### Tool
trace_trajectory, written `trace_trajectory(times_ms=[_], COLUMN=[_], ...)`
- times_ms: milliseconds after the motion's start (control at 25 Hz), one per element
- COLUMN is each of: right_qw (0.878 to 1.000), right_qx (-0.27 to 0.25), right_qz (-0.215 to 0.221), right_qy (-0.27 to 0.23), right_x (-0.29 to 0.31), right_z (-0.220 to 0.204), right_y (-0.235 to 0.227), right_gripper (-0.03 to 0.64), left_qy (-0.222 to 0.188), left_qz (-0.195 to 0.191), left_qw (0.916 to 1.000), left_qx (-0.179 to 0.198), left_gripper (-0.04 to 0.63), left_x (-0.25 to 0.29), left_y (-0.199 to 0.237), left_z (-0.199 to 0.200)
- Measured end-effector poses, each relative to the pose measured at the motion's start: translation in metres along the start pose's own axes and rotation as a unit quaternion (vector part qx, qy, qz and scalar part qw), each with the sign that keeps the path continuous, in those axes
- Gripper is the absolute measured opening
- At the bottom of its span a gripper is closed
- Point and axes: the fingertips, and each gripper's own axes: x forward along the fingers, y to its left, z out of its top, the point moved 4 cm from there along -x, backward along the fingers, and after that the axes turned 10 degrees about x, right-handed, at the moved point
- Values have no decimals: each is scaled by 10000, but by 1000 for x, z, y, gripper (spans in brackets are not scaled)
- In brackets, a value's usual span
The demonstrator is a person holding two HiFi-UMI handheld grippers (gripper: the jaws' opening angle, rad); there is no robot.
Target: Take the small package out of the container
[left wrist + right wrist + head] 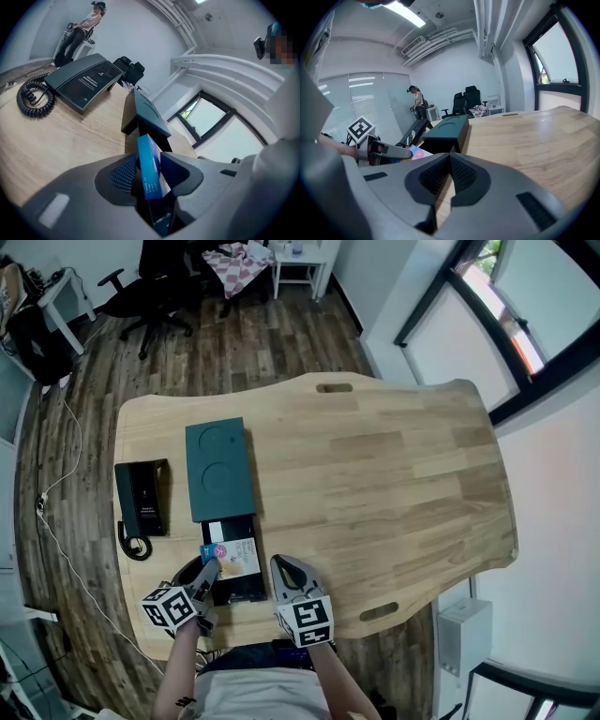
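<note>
Wood table (394, 474): package (149, 174) between parted left tool (148, 159) jaws; right tool (450, 158) closed.

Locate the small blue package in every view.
Head view: small blue package lower left, at the left tool's tip.
Left gripper view: package bottom centre, between the jaws.
Right gripper view: package left of centre, beyond the left tool.
Shared landmark: dark green box.
</note>
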Motion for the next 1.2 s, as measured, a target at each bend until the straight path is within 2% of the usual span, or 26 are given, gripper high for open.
trace_trajectory(times_ms=[240, 480, 1080, 1200], right_qw=[10000, 10000, 9999, 9999], right_qx=[-38, -80, -70, -62], right_qz=[2, 49, 21, 46], right_qy=[6, 4, -86, -90], right_x=[0, -1, -8, -9], right_z=[1, 0, 3, 3], right_y=[2, 10, 6, 8], right_gripper=[6, 6, 6, 6], left_qy=[-265, -626, -910, -983], left_qz=[-5, -96, -447, -499], left_qw=[9996, 9967, 9913, 9877], left_qx=[-134, -502, -839, -1108], left_gripper=[130, 108, 94, 94], left_x=[-9, -22, -21, -23], left_y=[3, 8, -5, -8], left_z=[6, 15, 23, 26])
